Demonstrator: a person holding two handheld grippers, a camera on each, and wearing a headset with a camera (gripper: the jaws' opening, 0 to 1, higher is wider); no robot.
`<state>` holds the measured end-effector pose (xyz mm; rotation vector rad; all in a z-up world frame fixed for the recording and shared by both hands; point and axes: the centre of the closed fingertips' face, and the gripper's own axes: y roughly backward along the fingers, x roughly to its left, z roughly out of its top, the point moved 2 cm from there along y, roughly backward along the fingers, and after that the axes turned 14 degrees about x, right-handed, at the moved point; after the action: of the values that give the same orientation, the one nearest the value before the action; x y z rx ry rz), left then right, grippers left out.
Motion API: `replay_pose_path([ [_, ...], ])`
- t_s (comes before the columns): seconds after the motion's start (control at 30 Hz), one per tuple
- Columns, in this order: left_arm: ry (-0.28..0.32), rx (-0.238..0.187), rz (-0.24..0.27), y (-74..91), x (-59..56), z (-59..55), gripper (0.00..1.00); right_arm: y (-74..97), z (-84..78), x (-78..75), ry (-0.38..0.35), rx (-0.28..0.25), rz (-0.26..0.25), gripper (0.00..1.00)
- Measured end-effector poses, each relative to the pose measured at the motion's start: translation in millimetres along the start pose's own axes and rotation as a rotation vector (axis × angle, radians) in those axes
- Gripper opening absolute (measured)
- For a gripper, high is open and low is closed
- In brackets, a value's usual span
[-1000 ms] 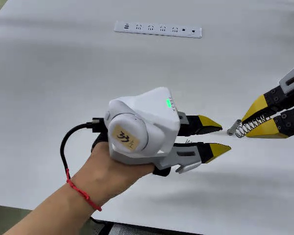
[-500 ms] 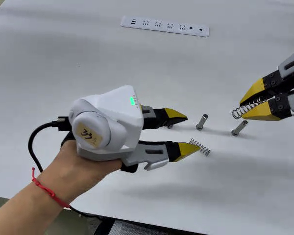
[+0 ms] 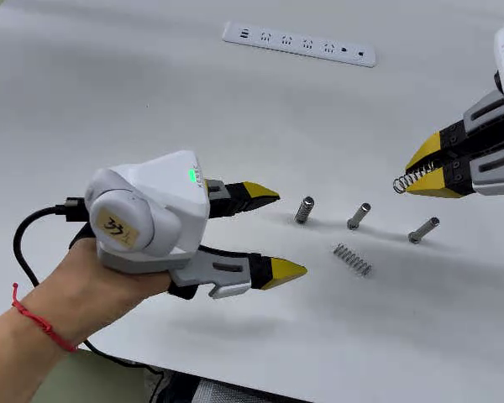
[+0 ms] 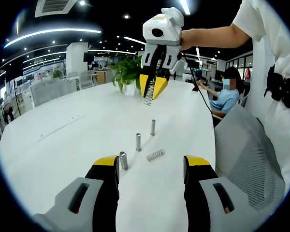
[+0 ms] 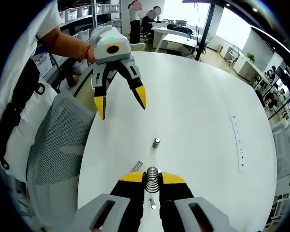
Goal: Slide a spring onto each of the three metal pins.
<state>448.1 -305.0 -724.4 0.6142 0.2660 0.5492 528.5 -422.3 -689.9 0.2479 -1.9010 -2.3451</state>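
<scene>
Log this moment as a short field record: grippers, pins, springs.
left gripper: open, empty
right gripper: shut on held spring, raised off the table
near pin: closest to left gripper, looks to carry a spring already
middle pin: bare
end pin: bare
loose spring: lying on table beside the pins
power strip: far side

A: Entry one, head view: light?
B: Bright, even, from overhead. White table [image 3: 151,109] matte, evenly lit; soft, pale shadows under the left claw [image 3: 291,232] and beside the pins [image 3: 359,216]. Focus sharp.
A: Entry two, gripper views?
B: Fisheye; straight lines bow toward the edges. Ceiling strip lights [image 4: 53,33] blown out in the left gripper view, windows [image 5: 183,9] overexposed in the right. Centres sharp.
</scene>
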Motion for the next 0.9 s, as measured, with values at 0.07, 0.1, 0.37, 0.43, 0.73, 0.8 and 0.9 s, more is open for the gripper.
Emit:
replay_pose_path([
  [0.07, 0.008, 0.004, 0.001, 0.9, 1.9, -3.8, 0.54, -4.7, -0.4, -2.0, -0.001, 0.008, 0.005, 0.07],
  [0.1, 0.012, 0.005, 0.000, 1.1, 2.7, -5.5, 0.55, -7.5, -1.1, -2.3, -0.006, 0.012, 0.010, 0.07],
  [0.37, 0.033, -0.005, -0.005, -0.5, 6.7, -13.4, 0.62, -28.9, -6.3, -10.8, -0.017, 0.059, 0.021, 0.07],
  [0.43, 0.038, -0.010, -0.009, -1.7, 7.1, -13.3, 0.64, -35.2, -6.4, -11.8, -0.014, 0.069, 0.025, 0.07],
  [0.73, 0.049, -0.038, -0.010, -3.7, 7.3, -15.4, 0.71, -56.2, -5.7, -14.0, -0.013, 0.105, 0.047, 0.07],
  [0.8, 0.055, -0.049, -0.010, -3.1, 7.1, -15.6, 0.74, -59.8, -6.8, -13.8, -0.010, 0.113, 0.051, 0.07],
  [0.9, 0.059, -0.059, -0.011, -3.3, 6.7, -15.8, 0.77, -65.0, -8.4, -13.8, -0.011, 0.123, 0.059, 0.07],
])
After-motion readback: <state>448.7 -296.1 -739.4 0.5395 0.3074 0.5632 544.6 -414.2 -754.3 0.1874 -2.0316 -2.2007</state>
